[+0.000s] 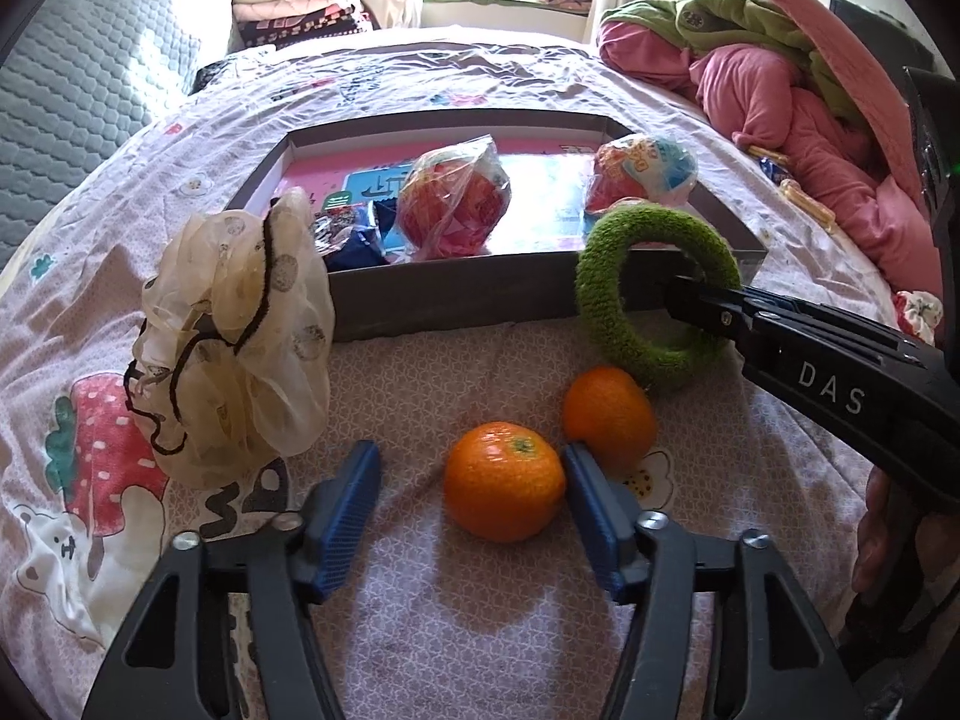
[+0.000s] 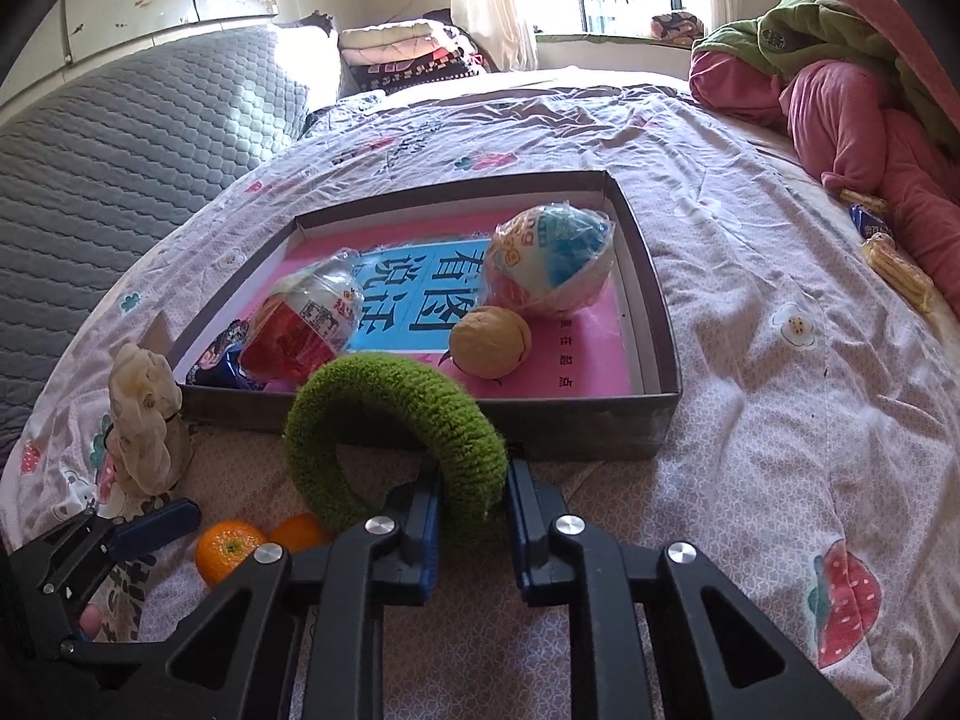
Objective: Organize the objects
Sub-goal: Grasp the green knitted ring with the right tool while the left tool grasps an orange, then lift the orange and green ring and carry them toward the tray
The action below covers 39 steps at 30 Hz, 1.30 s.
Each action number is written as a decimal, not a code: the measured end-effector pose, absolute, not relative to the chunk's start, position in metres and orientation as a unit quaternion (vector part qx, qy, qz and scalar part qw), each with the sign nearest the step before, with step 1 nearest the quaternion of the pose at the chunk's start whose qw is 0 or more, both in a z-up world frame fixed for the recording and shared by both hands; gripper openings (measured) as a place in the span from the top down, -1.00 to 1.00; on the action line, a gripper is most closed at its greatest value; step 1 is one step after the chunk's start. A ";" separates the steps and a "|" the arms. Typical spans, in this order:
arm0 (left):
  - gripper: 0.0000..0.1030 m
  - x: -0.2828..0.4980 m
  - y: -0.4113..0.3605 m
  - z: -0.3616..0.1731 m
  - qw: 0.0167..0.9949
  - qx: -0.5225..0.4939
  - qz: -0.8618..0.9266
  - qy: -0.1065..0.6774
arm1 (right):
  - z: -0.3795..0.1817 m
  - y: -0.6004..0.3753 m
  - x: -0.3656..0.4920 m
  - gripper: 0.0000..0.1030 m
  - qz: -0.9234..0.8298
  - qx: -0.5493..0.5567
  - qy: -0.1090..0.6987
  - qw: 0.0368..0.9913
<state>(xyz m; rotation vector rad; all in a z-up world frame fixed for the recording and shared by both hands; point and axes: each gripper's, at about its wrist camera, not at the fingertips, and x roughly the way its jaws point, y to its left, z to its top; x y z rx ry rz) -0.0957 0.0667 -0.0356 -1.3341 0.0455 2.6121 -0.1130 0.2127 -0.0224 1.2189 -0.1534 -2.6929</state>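
A shallow grey box [image 1: 456,300] [image 2: 654,324] lies on the bed, holding two wrapped balls [image 1: 453,201] [image 2: 549,261], a walnut-like ball [image 2: 491,342] and a dark snack packet [image 1: 351,237]. My right gripper [image 2: 471,507] [image 1: 681,294] is shut on a fuzzy green ring [image 2: 390,414] [image 1: 654,294], held above the bed just before the box's near wall. My left gripper [image 1: 471,480] [image 2: 159,522] is open, its fingers on either side of the nearer orange [image 1: 504,480] [image 2: 228,549]. A second orange [image 1: 609,411] [image 2: 297,531] lies just behind. A cream scrunchie [image 1: 237,336] [image 2: 147,420] stands left.
A pile of pink and green clothes [image 1: 774,78] [image 2: 852,96] lies at the right of the bed. A grey quilted headboard cushion [image 1: 78,96] [image 2: 120,138] is at the left. Yellow snack packets [image 2: 897,270] lie near the clothes. Folded blankets [image 2: 408,54] are at the far end.
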 end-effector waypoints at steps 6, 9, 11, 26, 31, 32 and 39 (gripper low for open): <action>0.23 -0.091 0.076 -0.033 0.117 -0.445 0.887 0.030 | -0.019 0.218 -0.111 0.65 -0.908 0.405 -0.055 0.091; 0.23 -0.092 0.074 -0.032 0.119 -0.447 0.886 0.023 | -0.017 0.219 -0.110 0.65 -0.909 0.402 -0.055 0.093; 0.23 -0.092 0.073 -0.032 0.120 -0.448 0.886 0.018 | -0.015 0.219 -0.109 0.65 -0.911 0.399 -0.054 0.094; 0.24 -0.078 0.067 0.001 0.128 -0.397 0.909 0.005 | -0.004 0.219 -0.102 0.65 -0.918 0.381 -0.051 0.102; 0.24 -0.079 0.062 0.011 0.126 -0.385 0.914 -0.005 | 0.004 0.216 -0.098 0.65 -0.924 0.364 -0.051 0.104; 0.24 -0.080 0.061 0.012 0.125 -0.384 0.915 -0.005 | 0.005 0.216 -0.098 0.65 -0.925 0.362 -0.052 0.105; 0.24 -0.082 0.058 0.020 0.119 -0.370 0.922 -0.009 | 0.016 0.215 -0.096 0.65 -0.932 0.342 -0.056 0.104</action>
